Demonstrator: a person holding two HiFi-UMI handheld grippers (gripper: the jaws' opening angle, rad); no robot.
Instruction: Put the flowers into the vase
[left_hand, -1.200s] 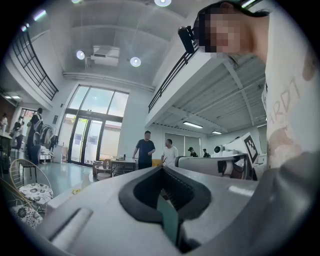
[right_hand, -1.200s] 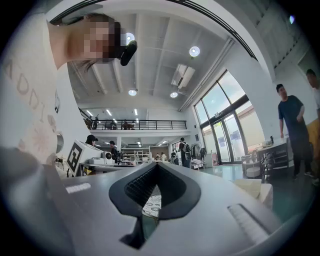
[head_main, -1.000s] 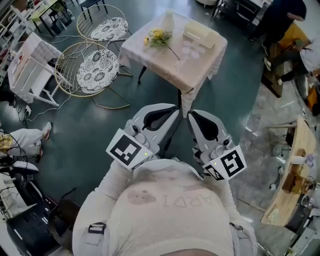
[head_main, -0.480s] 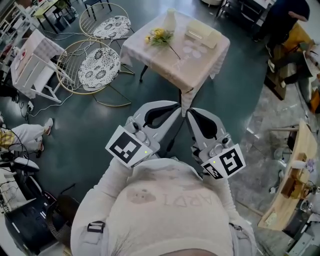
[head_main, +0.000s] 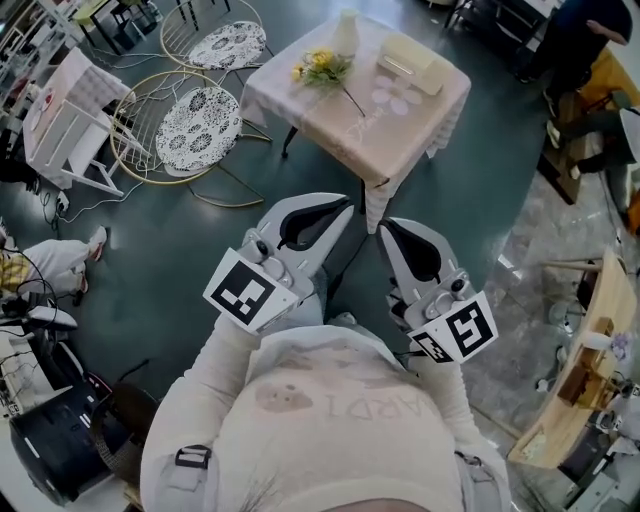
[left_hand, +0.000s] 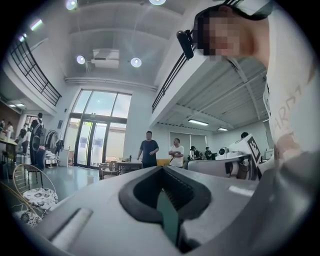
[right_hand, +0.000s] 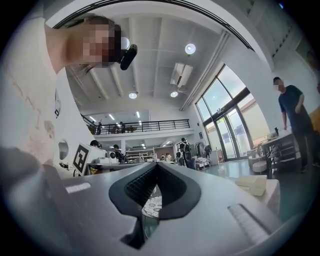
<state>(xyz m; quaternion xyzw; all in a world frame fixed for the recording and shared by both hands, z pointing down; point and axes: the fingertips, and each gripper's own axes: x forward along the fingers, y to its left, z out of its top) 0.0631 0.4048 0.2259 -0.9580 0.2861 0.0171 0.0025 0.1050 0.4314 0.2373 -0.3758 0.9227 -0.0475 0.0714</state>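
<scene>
Yellow flowers (head_main: 320, 68) with green leaves, lying flat on the table (head_main: 395, 135) near its far corner, thin dark stem slanting toward the table's middle. Pale cream vase (head_main: 346, 34), narrow-necked, standing upright at the table's far edge, just beside the blooms.

The flowers (head_main: 320, 68) are too small to count, the mouth of the vase (head_main: 346, 32) cannot be made out, and the far round chair (head_main: 214, 40) is cut by the top edge

Cream sweatshirt (head_main: 335, 425) (faint lettering); left claw (head_main: 344, 208), right claw (head_main: 386, 226) grey-white, black ribbed lining; black-white marker cubes (head_main: 247, 292).
</scene>
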